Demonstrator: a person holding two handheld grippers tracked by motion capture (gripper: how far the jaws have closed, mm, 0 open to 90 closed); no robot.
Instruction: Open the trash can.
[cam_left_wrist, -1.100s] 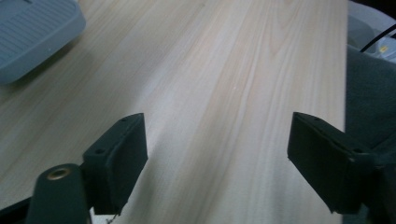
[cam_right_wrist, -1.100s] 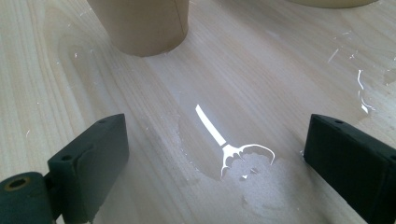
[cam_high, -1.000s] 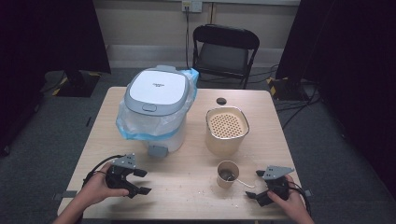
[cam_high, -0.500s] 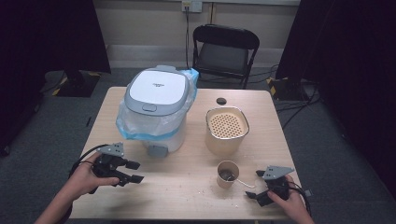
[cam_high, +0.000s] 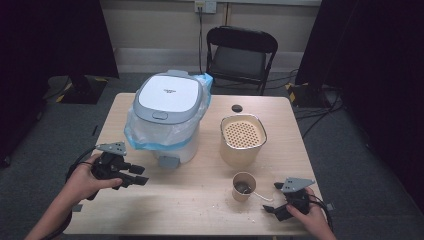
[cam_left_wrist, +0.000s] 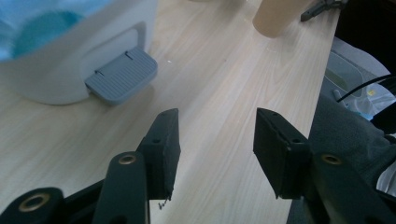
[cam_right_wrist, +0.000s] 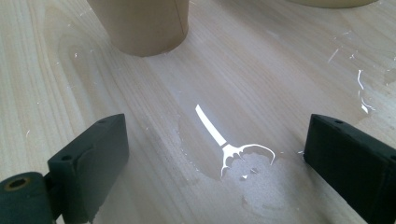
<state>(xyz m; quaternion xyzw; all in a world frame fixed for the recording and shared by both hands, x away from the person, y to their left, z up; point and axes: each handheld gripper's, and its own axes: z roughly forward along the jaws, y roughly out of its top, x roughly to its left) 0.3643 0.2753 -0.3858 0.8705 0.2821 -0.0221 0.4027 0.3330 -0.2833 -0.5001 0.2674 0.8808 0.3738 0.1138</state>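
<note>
From the high view you look forward and down across the whole table (cam_high: 200, 210), your forearms entering at 6 o'clock and the chair (cam_high: 241, 55) at 12 o'clock. The left gripper view sits low and close over the tabletop, looking along its jaws toward the bin's grey pedal (cam_left_wrist: 121, 77) at 11 o'clock, with the paper cup (cam_left_wrist: 280, 16) far off at 1 o'clock. The right gripper view hovers nearer still, facing that same cup (cam_right_wrist: 140, 23) at 11 o'clock. Both gripper views share the cup; all three share the tabletop.
</note>
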